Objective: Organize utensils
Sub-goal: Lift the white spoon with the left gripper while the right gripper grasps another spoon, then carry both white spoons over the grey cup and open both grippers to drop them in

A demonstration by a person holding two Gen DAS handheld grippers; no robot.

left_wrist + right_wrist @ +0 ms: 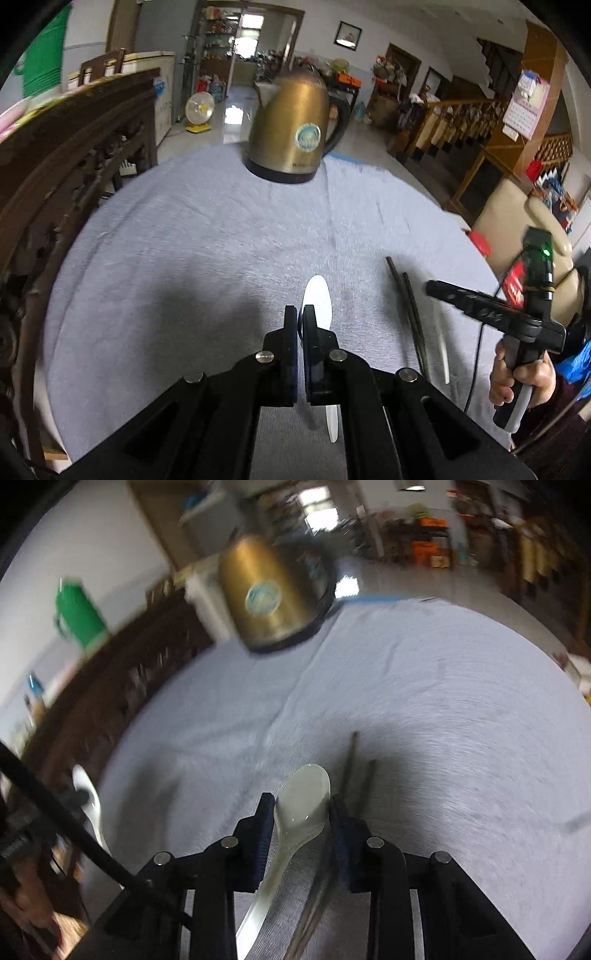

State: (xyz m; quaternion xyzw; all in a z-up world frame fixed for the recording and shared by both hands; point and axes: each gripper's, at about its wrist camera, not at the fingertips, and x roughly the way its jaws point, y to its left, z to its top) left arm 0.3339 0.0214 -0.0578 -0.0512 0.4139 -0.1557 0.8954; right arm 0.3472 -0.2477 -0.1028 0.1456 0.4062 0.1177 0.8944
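kettle (291,125): brushed metal | tablecloth (207,229): matt cloth | spoon (304,803): glossy

1. A brass-coloured electric kettle (291,125) with a black handle and base was seen standing upright at the far edge of a grey tablecloth (207,236).
2. A carved dark wooden chair back (74,155) was seen beside the table.
3. A small yellow fan (199,109) was seen on the floor behind.

Round table (207,236) under a pale grey-blue cloth, brass-coloured kettle (295,129) standing at the far edge. Near side: dark chopsticks (410,306) lying together on the cloth, and a pale spoon (303,805) just beside them, apparently resting flat, though blur makes that uncertain
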